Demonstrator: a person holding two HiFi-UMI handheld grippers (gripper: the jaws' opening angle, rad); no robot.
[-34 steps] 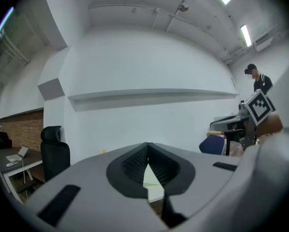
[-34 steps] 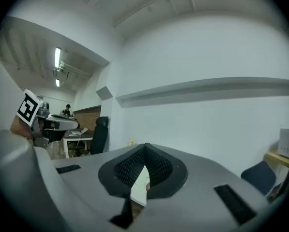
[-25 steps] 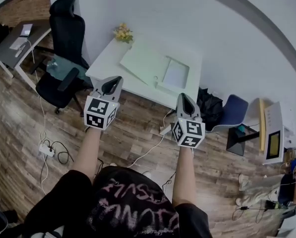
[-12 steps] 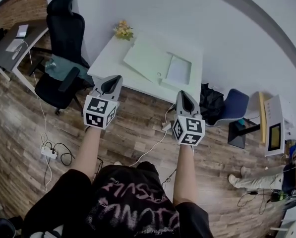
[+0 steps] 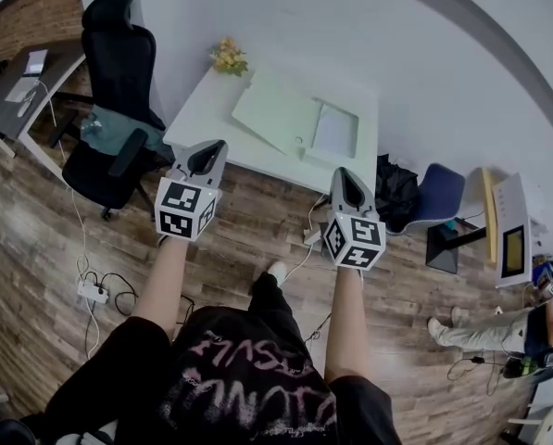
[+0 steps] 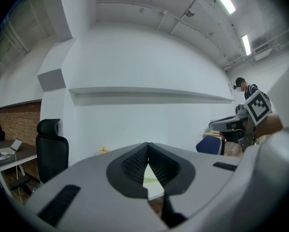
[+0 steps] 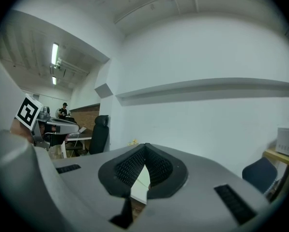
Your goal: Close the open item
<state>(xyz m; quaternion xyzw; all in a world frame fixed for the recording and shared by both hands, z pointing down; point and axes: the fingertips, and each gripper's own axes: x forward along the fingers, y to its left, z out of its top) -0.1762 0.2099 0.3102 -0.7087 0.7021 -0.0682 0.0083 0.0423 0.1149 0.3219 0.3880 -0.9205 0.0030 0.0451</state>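
On the white table (image 5: 207,109) lies the open item (image 5: 290,119), a pale green lid folded back beside a lighter inner panel (image 5: 334,134). My left gripper (image 5: 208,157) and right gripper (image 5: 347,183) are held side by side over the wooden floor, short of the table's near edge, both pointing at it. Both are shut with nothing in them. In the left gripper view the left gripper (image 6: 147,147) has its pads meeting at the tip, with a sliver of the table (image 6: 152,181) below. The right gripper (image 7: 144,148) looks the same in its own view.
A black office chair (image 5: 119,72) stands left of the table, with yellow flowers (image 5: 228,57) on the table's far corner. A black bag (image 5: 394,193) and a blue chair (image 5: 439,206) sit to its right. Cables and a power strip (image 5: 93,291) lie on the floor.
The view has crept toward the table, and a foot now shows on the floor below the grippers. Both grippers stay shut and side by side.
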